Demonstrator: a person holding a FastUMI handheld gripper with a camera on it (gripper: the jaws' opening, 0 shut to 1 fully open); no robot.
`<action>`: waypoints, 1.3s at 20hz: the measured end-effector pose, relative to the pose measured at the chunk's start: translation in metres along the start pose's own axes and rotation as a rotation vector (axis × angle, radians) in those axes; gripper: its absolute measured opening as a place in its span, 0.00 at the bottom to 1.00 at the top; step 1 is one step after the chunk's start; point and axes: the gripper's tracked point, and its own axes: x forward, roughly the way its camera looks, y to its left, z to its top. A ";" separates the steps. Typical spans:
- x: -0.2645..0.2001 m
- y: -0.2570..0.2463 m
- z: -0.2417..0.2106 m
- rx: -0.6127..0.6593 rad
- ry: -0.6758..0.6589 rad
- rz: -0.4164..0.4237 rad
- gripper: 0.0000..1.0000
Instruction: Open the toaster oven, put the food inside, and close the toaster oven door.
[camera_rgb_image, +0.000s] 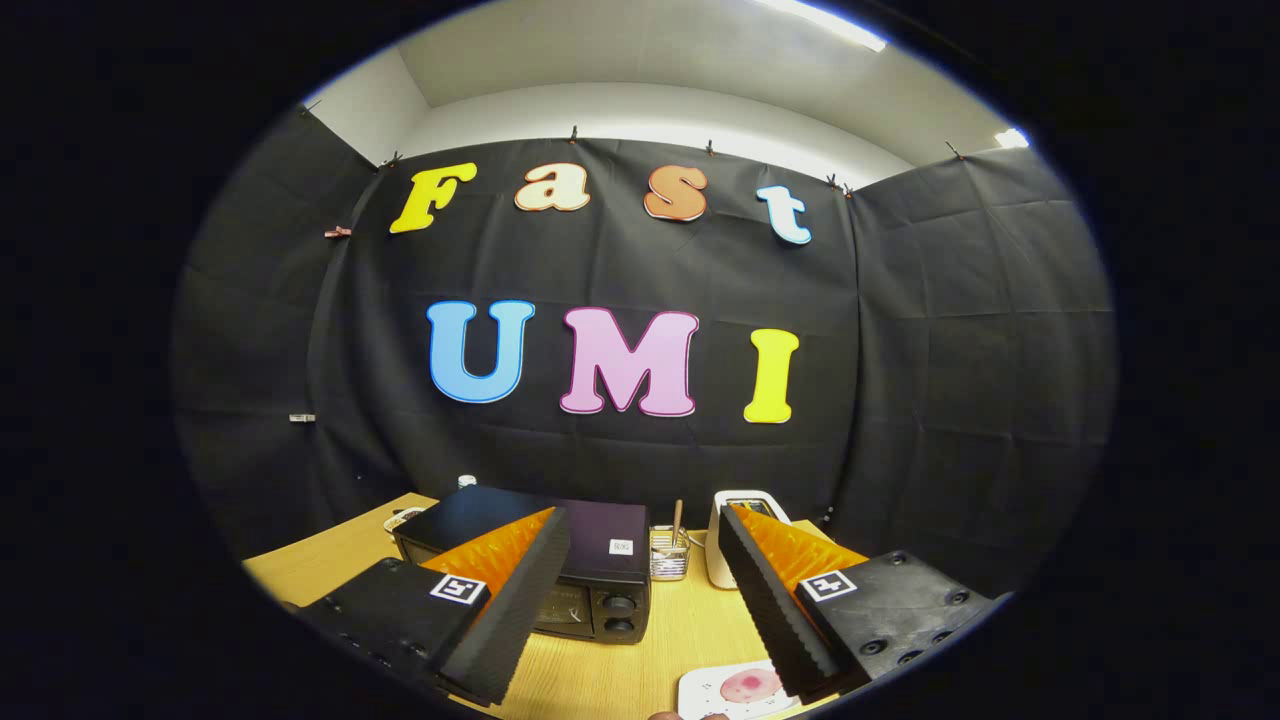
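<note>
A black toaster oven (585, 565) stands on the wooden table (690, 620), partly behind my left finger, its two knobs facing me; its door is hidden by that finger. A white plate (725, 692) with a pinkish round piece of food (750, 685) lies close below, just inside my right finger. My gripper (640, 525) is held above the table, open, with nothing between its fingers. The oven sits just ahead of the left finger.
A small wire holder (668, 555) with a wooden utensil stands right of the oven. A white appliance (730, 540) sits behind the right finger. A small bowl-like item (405, 518) and a bottle cap (466, 481) show behind the oven at the left.
</note>
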 end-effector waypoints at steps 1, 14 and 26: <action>0.002 0.004 -0.002 -0.002 0.006 0.002 0.98; 0.055 0.070 -0.053 0.132 0.212 0.038 0.98; 0.096 0.164 -0.137 0.132 0.394 0.056 0.99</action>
